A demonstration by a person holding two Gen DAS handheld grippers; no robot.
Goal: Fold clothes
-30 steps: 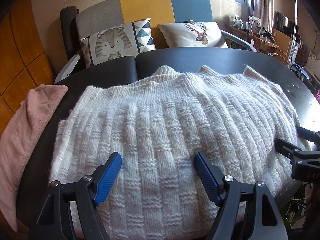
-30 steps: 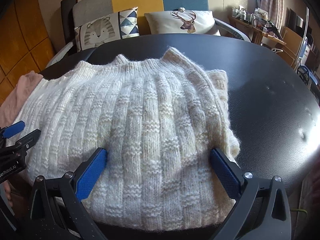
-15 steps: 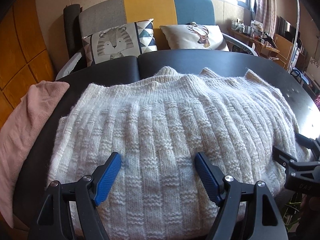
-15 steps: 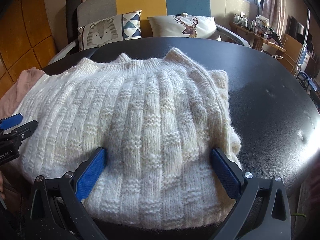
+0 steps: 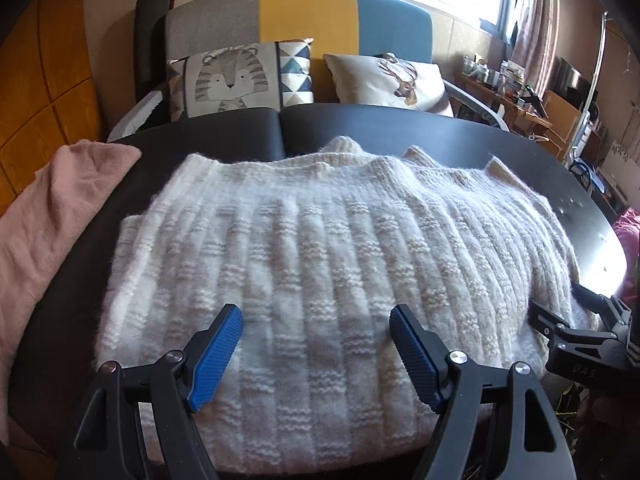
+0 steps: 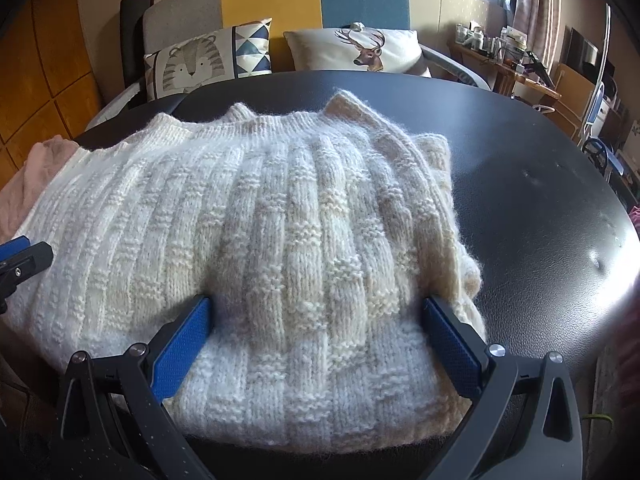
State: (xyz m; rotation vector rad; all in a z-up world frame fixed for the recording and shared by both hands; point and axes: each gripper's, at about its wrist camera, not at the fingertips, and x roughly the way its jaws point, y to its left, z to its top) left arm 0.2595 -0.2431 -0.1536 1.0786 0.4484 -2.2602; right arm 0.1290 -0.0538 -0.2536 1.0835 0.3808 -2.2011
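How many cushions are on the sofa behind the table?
2. The tiger cushion leans against the sofa's grey and yellow back on the left; the deer cushion lies beside it on the right. The table hides the seat, so more may be there.

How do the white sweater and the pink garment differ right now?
The sweater is cream, chunky ribbed knit; the pink garment is smooth, thin fabric. The sweater lies mid-table, squared up in layers; the pink garment is bunched at the table's left edge, apparently draping over it. Both open tools, left and right, sit over the sweater, neither near the pink garment. Both garments rest on the same table.
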